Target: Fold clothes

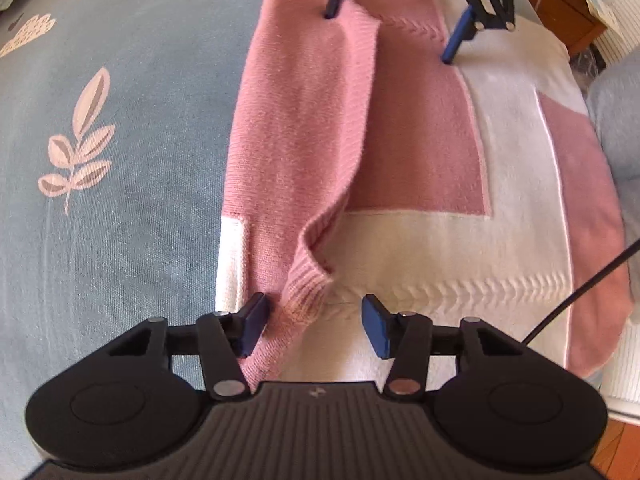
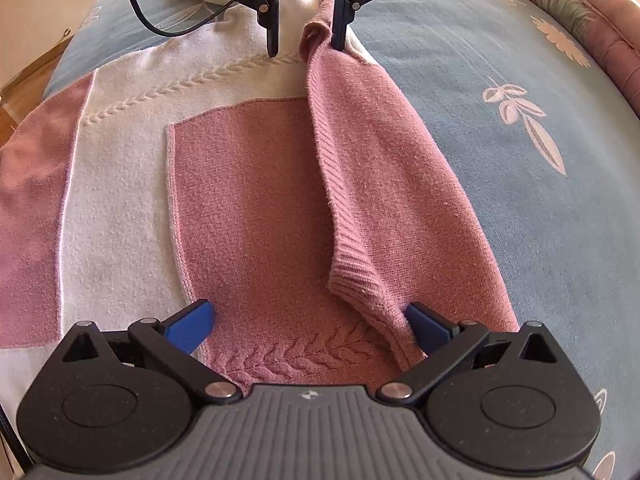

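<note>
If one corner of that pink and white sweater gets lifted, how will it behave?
Probably floppy: the sweater already drapes in soft folds, so the rest would sag. Its fuzzy knit likely grips the blue pads rather than slipping. It may drag on the bedsheet.

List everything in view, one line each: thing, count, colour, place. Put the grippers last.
sweater: one, pink and white blocks, spread flat on the bedspread.
folded side panel: one, pink, ribbed edge, laid over the sweater between the two grippers.
bedspread: one, blue with pale leaf prints, under the sweater.
cable: one, black, looping by the far gripper.
left gripper: one, black with blue pads, jaws apart, astride the panel's ribbed corner.
right gripper: one, black with blue pads, jaws wide, astride the panel's other end.
</note>
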